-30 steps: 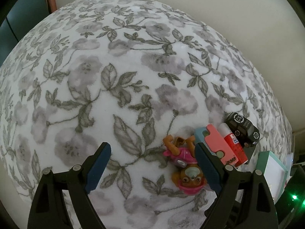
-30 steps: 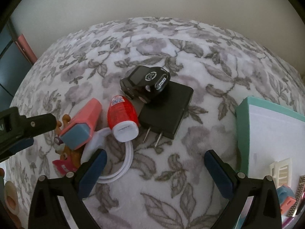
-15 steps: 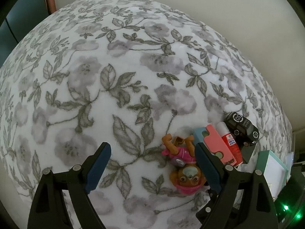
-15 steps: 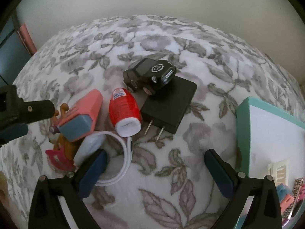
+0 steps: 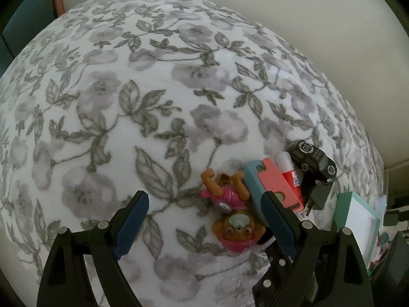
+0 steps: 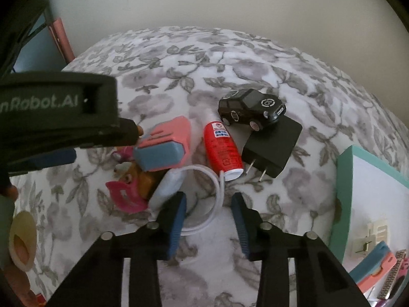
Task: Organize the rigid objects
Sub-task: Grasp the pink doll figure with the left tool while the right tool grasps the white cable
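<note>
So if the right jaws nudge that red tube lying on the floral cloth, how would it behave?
The red tube is round and lies on its side, so it would probably roll sideways toward the black charger, which its cap end nearly touches. The soft floral cloth may damp that. It looks rigid and light.

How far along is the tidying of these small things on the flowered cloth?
Done: a few small pieces already lie in the teal box. In hand: right tongs are closing around the white cable loop. Left: toy car, black charger, red tube, pink block and dog figure.
</note>
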The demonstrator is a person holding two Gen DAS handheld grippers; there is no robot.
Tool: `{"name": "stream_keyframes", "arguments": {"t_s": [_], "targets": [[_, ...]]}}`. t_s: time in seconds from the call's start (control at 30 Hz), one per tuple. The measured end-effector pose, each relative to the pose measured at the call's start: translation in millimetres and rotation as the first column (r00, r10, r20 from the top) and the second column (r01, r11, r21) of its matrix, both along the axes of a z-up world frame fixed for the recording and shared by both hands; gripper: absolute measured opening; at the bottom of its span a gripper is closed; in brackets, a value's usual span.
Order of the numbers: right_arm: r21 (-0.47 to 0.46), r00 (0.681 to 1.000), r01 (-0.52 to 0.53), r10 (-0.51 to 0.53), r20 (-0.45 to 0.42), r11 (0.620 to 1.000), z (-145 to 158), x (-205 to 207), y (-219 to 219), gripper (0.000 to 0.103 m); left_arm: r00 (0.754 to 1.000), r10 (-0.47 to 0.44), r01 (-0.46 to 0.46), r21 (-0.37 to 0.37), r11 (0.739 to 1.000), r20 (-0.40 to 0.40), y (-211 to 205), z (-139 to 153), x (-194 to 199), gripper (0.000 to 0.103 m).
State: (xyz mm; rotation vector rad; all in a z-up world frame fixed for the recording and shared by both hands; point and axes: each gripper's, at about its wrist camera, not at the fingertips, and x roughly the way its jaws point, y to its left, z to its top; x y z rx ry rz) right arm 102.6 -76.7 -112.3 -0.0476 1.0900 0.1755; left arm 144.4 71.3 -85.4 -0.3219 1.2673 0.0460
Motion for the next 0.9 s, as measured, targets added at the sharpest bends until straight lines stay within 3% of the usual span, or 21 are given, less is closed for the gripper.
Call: {"name": "stream_keyframes", "arguments": {"t_s": [0.23,0.5,0.67,0.8,0.9], "targets": [[0.037,0.998,0.054,-0.053,-0.019,0.998,0,3,-13,0.015,0.999,-0.032,0.031,-0.030,0.999,-0.028,-6,-5,0,0.090],[0.062,0.995,0.097,-0.095,-0.036,0.993,3,3,-29,0.010,0.992,-0.106,0.103,-0.043,0.994,-0.073,-21,-13,0,0.090],[0.082,0.989,0.144,-0.140,-0.054,0.986,3,0,-44,0.010,0.987,-0.138,0.138,0.000,0.990,-0.085,-31,-19,1,0.089],[0.102,0.985,0.166,-0.160,-0.068,0.981,2,-1,-52,0.010,0.984,-0.155,0.158,0.026,0.987,-0.089,-39,-24,2,0.078],[0.102,0.984,0.169,-0.162,-0.072,0.980,2,-2,-53,0.010,0.984,-0.167,0.169,0.027,0.985,-0.068,-41,-22,1,0.061]]}}
